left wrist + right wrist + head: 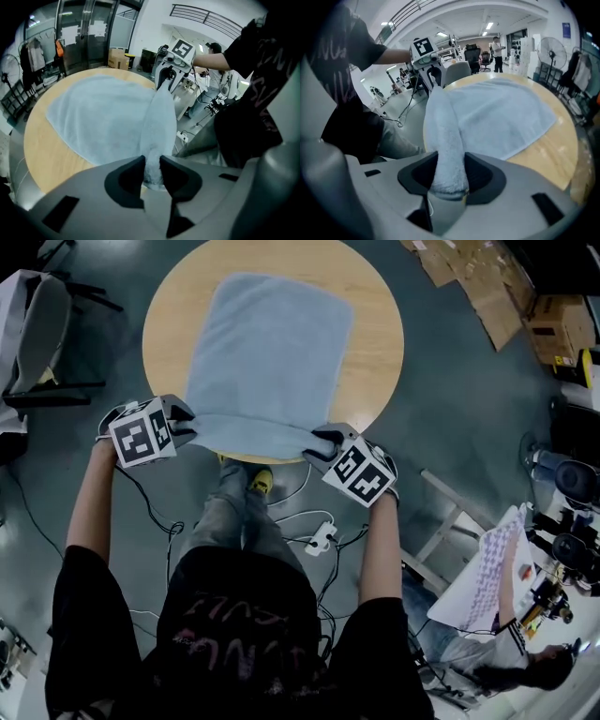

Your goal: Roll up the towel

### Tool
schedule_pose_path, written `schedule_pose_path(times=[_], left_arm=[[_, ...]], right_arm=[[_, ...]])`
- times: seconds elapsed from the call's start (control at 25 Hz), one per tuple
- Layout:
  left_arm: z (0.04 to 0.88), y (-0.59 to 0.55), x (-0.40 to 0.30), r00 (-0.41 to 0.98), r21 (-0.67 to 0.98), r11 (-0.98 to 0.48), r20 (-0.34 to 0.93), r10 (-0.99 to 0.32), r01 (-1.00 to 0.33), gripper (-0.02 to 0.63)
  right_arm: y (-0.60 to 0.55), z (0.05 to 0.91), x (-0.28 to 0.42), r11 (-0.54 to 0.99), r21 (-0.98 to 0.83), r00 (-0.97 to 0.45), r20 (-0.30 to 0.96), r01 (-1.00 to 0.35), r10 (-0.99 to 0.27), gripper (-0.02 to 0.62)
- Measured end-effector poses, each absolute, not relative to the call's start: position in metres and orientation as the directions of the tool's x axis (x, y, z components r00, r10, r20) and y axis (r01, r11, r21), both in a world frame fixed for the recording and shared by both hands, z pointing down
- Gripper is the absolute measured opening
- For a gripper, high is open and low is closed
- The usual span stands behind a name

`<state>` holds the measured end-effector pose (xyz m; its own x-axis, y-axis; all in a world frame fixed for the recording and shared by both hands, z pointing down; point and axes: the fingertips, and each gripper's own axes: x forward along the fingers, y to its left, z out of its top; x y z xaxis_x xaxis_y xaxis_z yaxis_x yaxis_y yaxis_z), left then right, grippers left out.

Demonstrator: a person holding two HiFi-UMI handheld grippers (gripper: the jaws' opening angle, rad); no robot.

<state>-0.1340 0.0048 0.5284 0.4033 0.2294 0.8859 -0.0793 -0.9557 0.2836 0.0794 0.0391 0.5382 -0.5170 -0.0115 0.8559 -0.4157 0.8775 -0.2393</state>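
head view: the pale blue towel lies flat on the round wooden table, its near edge raised into a soft ridge strung between the two grippers. the left gripper pinches the thin near-left corner; the right gripper is clamped on a thicker bunch at the near-right corner. to start the roll well, i'd judge both ends should turn over together and level, with the ridge kept taut so the first curl comes tight and straight. the terry cloth looks fluffy and limp, rectangular with rounded corners; the table is smooth light wood.
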Motion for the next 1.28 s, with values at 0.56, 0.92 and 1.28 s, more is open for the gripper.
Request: schedule_pose_path(times=[0.56,0.92,1.28], left_arm=[[0.518,-0.066,-0.13,0.462,-0.037,-0.98,0.878,-0.125,-0.195,0.138],[0.531,-0.08,-0.13,0.474,-0.07,-0.972,0.863,-0.172,-0.225,0.131],[0.475,-0.07,-0.139,0.496,-0.151,-0.96,0.831,-0.251,-0.234,0.137]], right_arm=[[-0.014,0.523,0.099,0.855,0.107,-0.439,0.821,-0.508,-0.364,0.206],[-0.03,0.535,0.095,0.831,0.135,-0.41,0.82,-0.54,-0.399,0.16],[-0.004,0.48,0.106,0.823,0.206,-0.43,0.771,-0.53,-0.469,0.184]])
